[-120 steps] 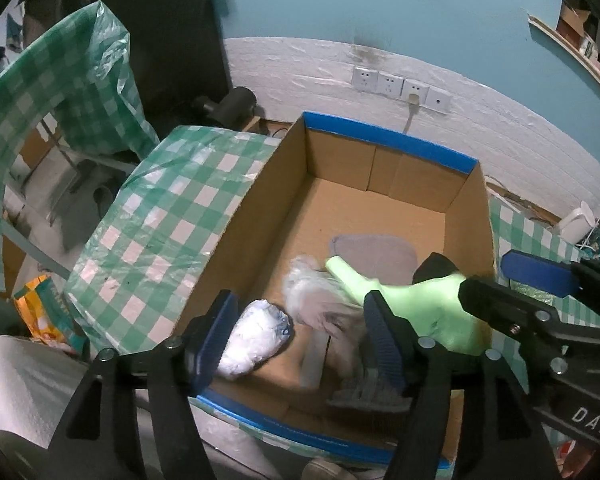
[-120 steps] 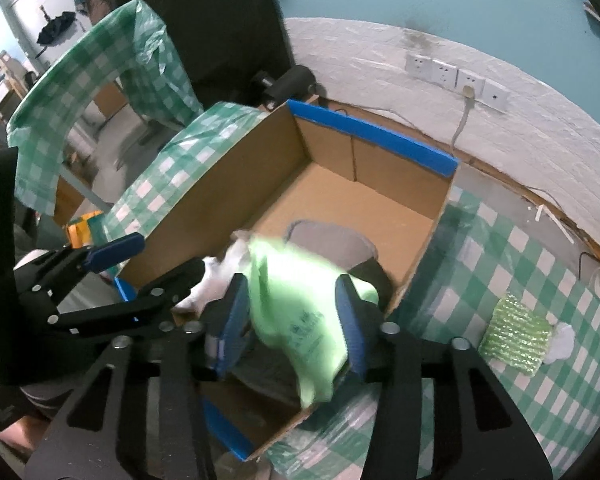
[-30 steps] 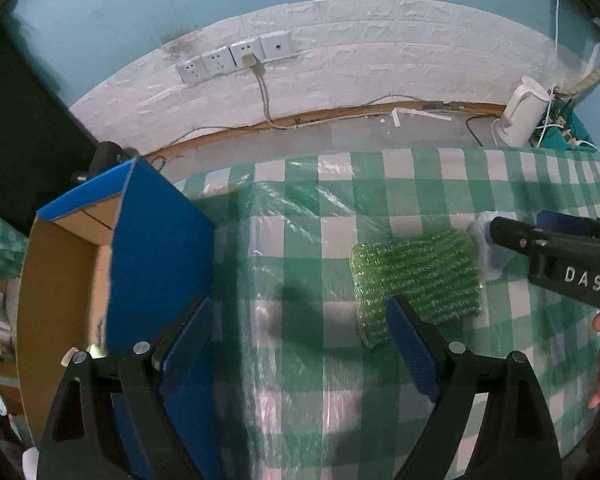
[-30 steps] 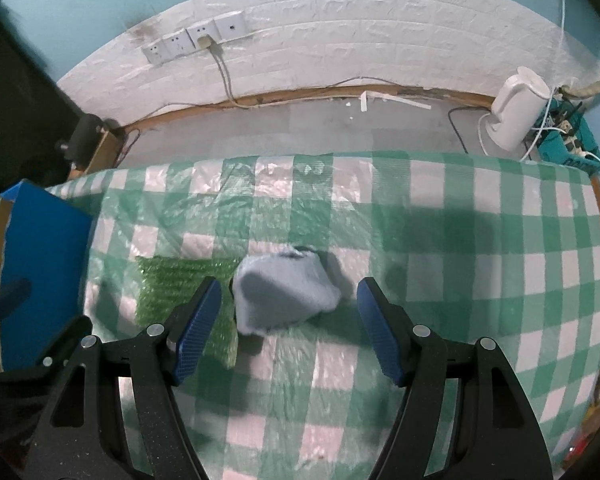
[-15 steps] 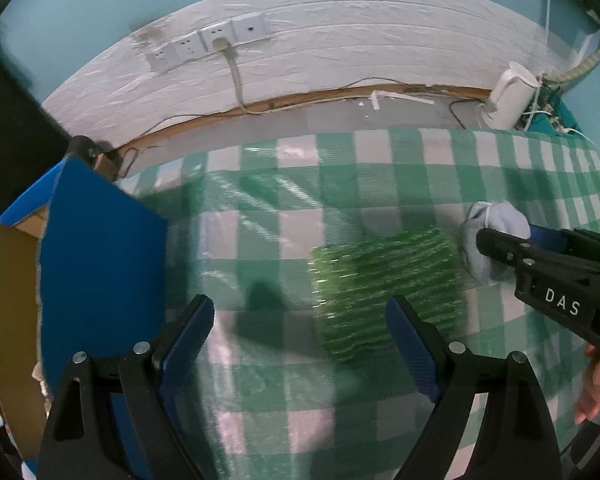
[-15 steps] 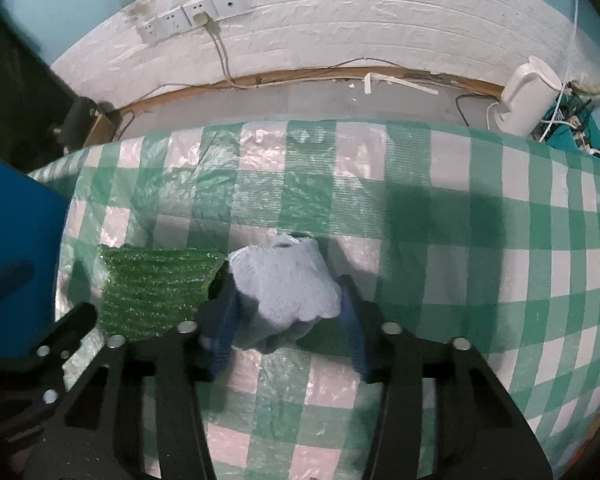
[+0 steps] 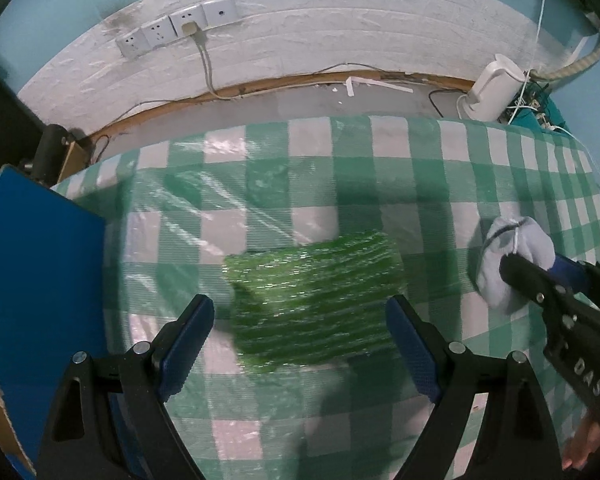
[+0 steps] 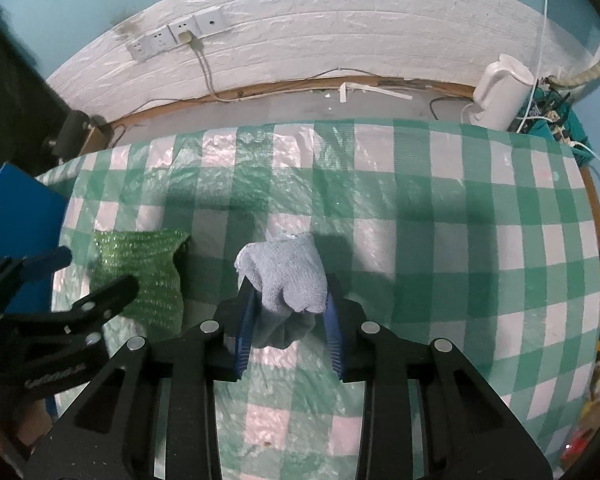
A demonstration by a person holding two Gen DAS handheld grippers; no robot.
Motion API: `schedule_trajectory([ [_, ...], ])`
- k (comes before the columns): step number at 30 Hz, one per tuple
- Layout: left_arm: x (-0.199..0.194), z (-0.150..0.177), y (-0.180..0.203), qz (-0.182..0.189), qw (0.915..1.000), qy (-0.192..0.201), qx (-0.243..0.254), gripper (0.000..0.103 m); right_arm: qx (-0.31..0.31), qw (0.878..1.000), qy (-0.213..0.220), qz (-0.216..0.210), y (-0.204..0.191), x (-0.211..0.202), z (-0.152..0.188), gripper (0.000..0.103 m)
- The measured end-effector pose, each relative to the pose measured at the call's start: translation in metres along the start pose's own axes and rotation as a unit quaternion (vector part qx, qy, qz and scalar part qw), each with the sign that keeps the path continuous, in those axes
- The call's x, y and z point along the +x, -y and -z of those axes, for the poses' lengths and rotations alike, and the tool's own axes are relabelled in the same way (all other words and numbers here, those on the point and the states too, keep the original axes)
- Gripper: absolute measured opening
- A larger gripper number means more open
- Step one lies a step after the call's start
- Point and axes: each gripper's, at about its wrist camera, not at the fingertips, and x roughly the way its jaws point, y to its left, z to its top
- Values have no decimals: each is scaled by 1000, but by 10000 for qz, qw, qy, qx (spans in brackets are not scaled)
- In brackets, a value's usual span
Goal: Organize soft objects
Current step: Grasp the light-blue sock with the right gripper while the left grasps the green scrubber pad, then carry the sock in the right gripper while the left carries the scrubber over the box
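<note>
Green-and-white checked plastic cloth (image 7: 420, 168) covers the table, with a white brick-pattern wall panel (image 7: 340, 12) and a row of wall sockets (image 7: 176, 32) beyond it at twelve o'clock. At eleven o'clock from the cloth's centre a grey cable (image 8: 206, 68) hangs from one socket. A white kettle (image 8: 500, 92) stands on the floor at about one o'clock.

In the left wrist view, the left tongs (image 7: 300, 340) stand wide apart over a green bubble-wrap pad (image 7: 316, 292), which lies flat on the cloth; the pads do not touch it. A blue-sided cardboard box (image 7: 40, 300) stands at nine o'clock, just beside the left finger.

In the right wrist view, the right tongs (image 8: 288, 320) are closing, with a pale blue rolled cloth (image 8: 288, 276) between the blue pads, both pressing its sides so that it bulges out above them. The bubble-wrap pad lies at nine o'clock from this cloth, near but apart. From the left camera the same cloth shows at three o'clock, gripped by the right tongs.
</note>
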Motion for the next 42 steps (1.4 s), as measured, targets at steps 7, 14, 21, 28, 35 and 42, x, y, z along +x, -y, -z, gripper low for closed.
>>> schedule_trajectory([
  [7, 18, 0, 15, -114, 9996, -171, 170, 90, -36, 9999, -1, -154, 4, 1, 0, 32],
  [14, 28, 3, 27, -267, 9985, -138, 461, 95, 22, 9996, -48, -278, 7, 6, -2, 47],
  [21, 27, 7, 22, -218, 9986, 142, 471, 95, -117, 9996, -54, -248, -3, 16, -7, 59],
  [28, 18, 10, 18, -292, 9972, 406, 559, 60, -177, 9994, -192, -219, -6, 26, -4, 59],
  [35, 12, 11, 8, -301, 9978, 398, 434, 23, -144, 9995, -232, -172, -4, 31, 4, 37],
  [42, 0, 20, -3, -299, 9983, 392, 309, 15, -283, 9995, -127, -74, -10, 17, 8, 27],
])
